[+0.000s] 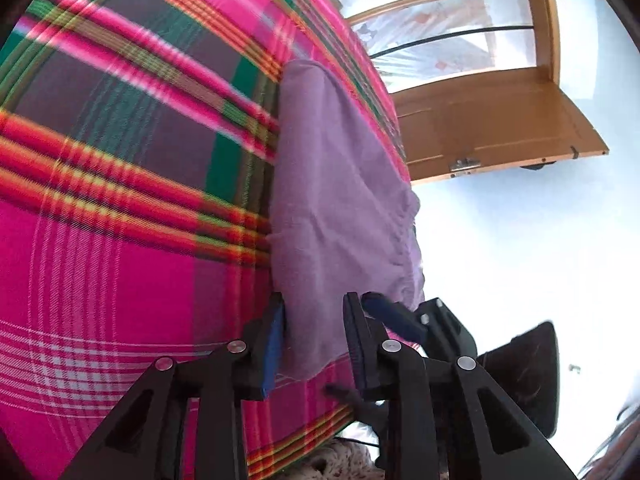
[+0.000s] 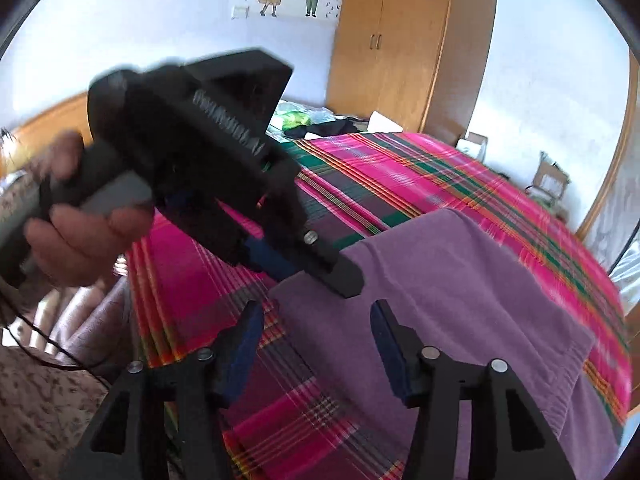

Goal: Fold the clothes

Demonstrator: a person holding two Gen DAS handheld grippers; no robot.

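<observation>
My left gripper (image 1: 314,344) stands open astride the purple garment's (image 1: 336,184) near corner; right gripper (image 2: 316,344) open too, cloth edge just ahead. Risk: I pinch the plaid bedspread (image 1: 120,240) underneath too (thin cloth), dragging both. Wardrobe (image 2: 396,52) beyond.

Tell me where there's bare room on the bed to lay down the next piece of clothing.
The plaid bedspread is bare between the purple garment and the clutter by the wardrobe. Another bare strip lies near the edge in front of the right tongs. It is crowded at the garment's near corner, where the left tongs straddle the cloth.
</observation>
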